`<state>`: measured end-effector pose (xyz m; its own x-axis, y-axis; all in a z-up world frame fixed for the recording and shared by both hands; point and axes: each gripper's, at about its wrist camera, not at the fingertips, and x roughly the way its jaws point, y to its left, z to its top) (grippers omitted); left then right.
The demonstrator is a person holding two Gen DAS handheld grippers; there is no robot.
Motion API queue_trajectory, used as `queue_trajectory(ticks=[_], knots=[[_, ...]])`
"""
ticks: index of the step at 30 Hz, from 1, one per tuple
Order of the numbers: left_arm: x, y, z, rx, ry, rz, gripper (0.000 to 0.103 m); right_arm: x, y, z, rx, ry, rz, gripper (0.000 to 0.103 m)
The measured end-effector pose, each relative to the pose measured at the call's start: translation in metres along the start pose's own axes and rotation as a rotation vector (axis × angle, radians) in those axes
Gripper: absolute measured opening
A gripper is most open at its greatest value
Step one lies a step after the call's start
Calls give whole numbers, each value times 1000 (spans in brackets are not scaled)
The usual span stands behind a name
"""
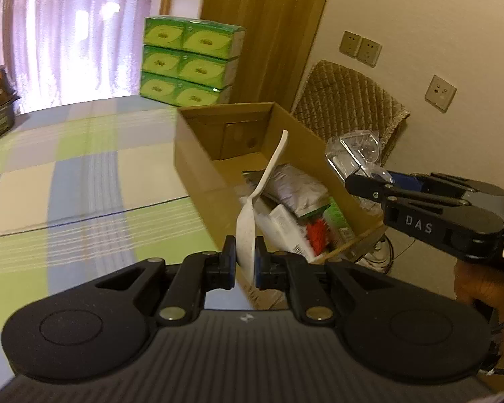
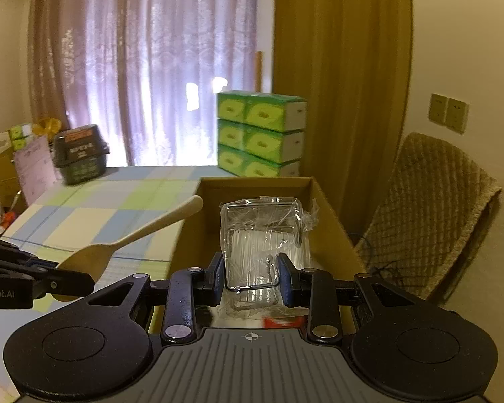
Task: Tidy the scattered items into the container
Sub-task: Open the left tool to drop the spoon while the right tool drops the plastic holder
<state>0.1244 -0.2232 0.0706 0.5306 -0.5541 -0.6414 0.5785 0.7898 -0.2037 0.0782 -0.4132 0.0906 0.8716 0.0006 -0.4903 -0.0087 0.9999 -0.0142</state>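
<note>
My left gripper (image 1: 245, 262) is shut on the bowl of a pale rice spoon (image 1: 262, 181), whose handle points up over the open cardboard box (image 1: 191, 158). In the right wrist view the same spoon (image 2: 134, 235) juts from the left gripper (image 2: 67, 282) beside the box (image 2: 329, 215). My right gripper (image 2: 252, 278) is shut on a clear plastic-wrapped packet with a wire frame (image 2: 265, 235), held above the box. That packet (image 1: 356, 154) hangs over the box's right wall in the left wrist view. Packets and a red item (image 1: 319, 231) lie inside the box.
The box stands on a checked green, blue and cream tablecloth (image 1: 67, 181). Stacked green tissue boxes (image 1: 188, 63) sit behind it near the curtain. A padded chair (image 2: 430, 215) is at the right by the wall. A dark container (image 2: 80, 158) rests at the table's far left.
</note>
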Motion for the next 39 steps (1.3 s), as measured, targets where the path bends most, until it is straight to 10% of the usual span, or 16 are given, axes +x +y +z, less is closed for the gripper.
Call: queue_trajectory(ticks=[26, 29, 39], knots=[[78, -28, 29, 0, 46, -17, 7, 34, -42, -3, 64, 31, -8, 34], [81, -29, 29, 18, 45, 0, 39, 35, -43, -4, 65, 34, -11, 34], [66, -20, 16, 0, 31, 8, 39, 36, -44, -8, 67, 44, -15, 35]])
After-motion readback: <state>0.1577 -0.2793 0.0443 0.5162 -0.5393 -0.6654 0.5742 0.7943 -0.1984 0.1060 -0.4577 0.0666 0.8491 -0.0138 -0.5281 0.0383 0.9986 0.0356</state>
